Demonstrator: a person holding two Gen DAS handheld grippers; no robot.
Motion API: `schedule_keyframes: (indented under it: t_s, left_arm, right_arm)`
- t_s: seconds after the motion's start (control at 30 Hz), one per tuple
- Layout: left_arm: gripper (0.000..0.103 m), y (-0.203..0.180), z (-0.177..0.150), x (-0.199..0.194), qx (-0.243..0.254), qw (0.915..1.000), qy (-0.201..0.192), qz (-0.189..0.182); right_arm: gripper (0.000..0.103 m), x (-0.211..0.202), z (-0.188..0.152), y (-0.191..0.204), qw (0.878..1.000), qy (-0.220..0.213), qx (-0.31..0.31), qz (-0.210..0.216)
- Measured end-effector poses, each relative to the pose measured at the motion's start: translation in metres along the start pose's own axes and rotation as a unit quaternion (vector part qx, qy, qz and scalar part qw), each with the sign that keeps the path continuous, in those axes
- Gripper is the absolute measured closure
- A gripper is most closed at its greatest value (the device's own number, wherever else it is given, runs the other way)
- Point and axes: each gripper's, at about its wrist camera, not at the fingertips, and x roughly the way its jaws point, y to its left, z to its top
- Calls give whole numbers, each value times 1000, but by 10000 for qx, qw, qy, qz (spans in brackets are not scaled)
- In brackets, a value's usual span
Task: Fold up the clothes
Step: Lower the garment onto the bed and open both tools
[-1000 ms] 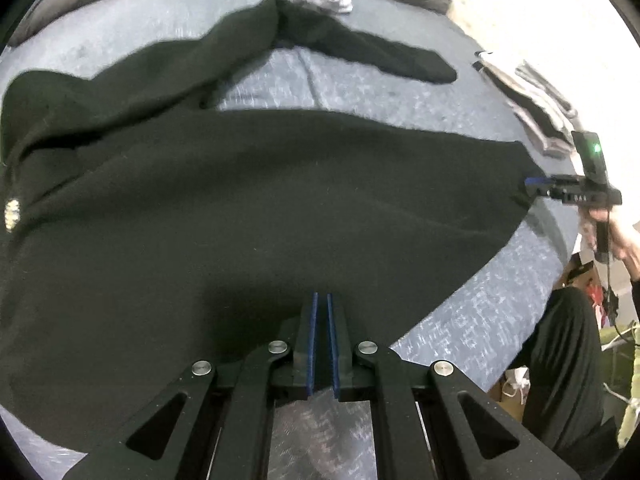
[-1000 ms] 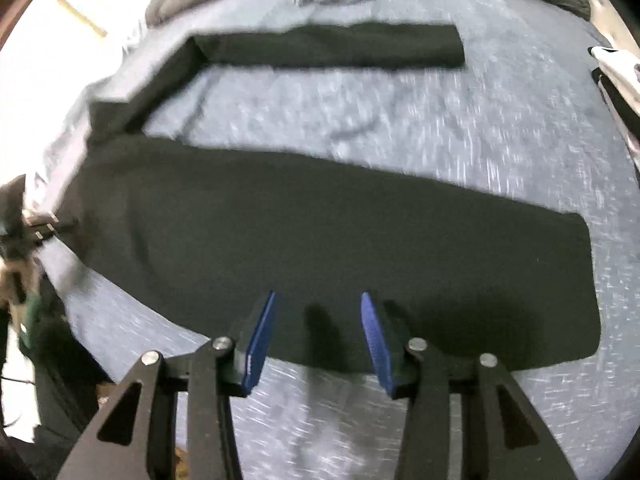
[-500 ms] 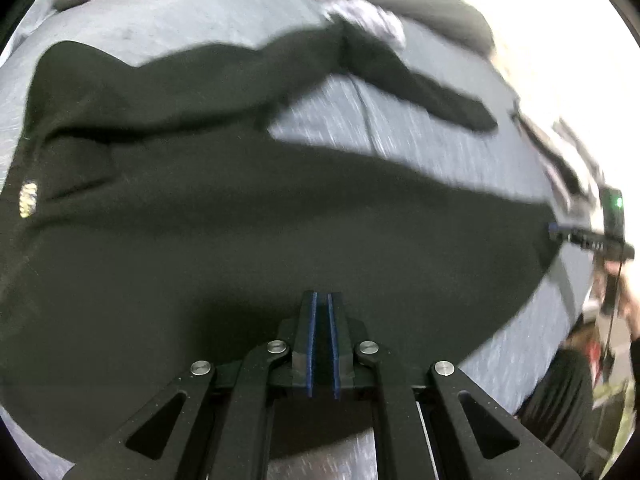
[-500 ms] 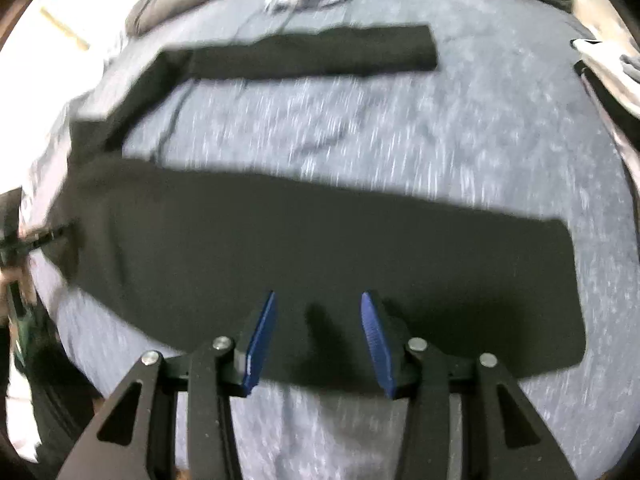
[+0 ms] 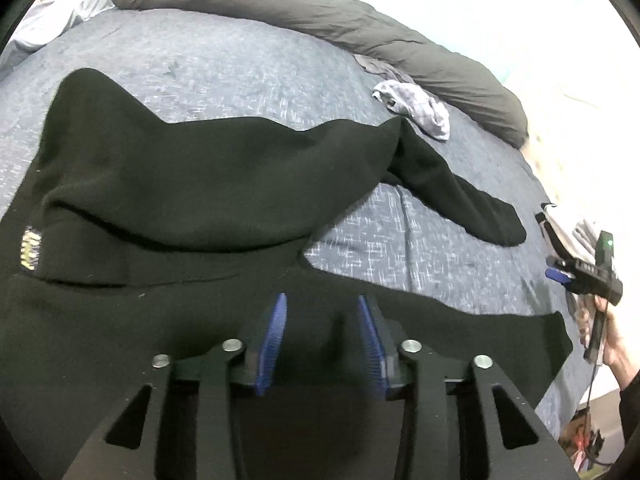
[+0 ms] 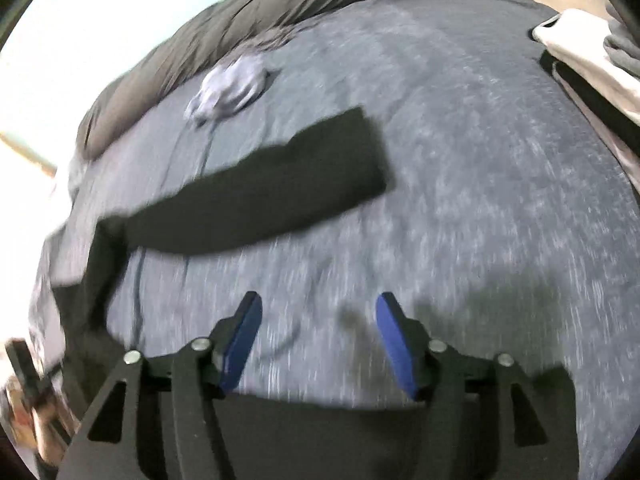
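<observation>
A black long-sleeved top lies spread on the blue-grey bed, its body folded over itself and one sleeve stretched out to the right. My left gripper hovers open just above the garment's near fold, nothing between its blue pads. In the right wrist view the sleeve lies across the bed, and the folded body's edge sits under my right gripper, which is open and empty. The right gripper also shows at the far right of the left wrist view, held in a hand.
A dark grey duvet is bunched along the far side of the bed. A small crumpled pale garment lies near it. Folded clothes are stacked at the bed's right edge. The bed's edge drops off at the lower right.
My left gripper has opened and let go of the black top's edge after carrying it across. The right gripper, open throughout, has moved forward over the bed, past the fold.
</observation>
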Motion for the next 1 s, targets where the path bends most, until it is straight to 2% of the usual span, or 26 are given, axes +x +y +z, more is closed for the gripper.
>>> schedule_keyframes:
  t_s: [0.23, 0.37, 0.57, 0.6, 0.63, 0.7, 0.73, 0.83, 1.0]
  left_arm:
    - [46, -3, 1, 20, -30, 9999, -127, 105]
    - [39, 0, 1, 23, -161, 9996, -217, 50]
    - [28, 3, 0, 22, -226, 9989, -361, 178]
    - [26, 4, 0, 21, -253, 9987, -393, 202]
    - [25, 6, 0, 21, -305, 9986, -400, 186]
    - [25, 11, 0, 21, -392, 9983, -405, 165]
    - [25, 13, 1, 20, -426, 9981, -404, 160]
    - [24, 17, 1, 18, -451, 9979, -422, 168]
    - [24, 22, 2, 15, -490, 9977, -435, 156]
  right_arm:
    - [37, 31, 37, -17, 9986, -171, 490, -114]
    - [36, 46, 48, -23, 9970, -261, 719, -105]
    - [37, 67, 57, -25, 9960, -315, 823, -170]
    - [46, 69, 57, -24, 9962, -344, 765, -221]
    - [60, 70, 56, -22, 9965, -385, 692, -279]
    - [68, 71, 54, -20, 9963, -438, 647, -356]
    - [82, 72, 54, -20, 9962, -462, 632, -391]
    - [91, 66, 53, -16, 9955, -605, 542, -485]
    - [95, 31, 60, -2, 9935, -979, 214, -547]
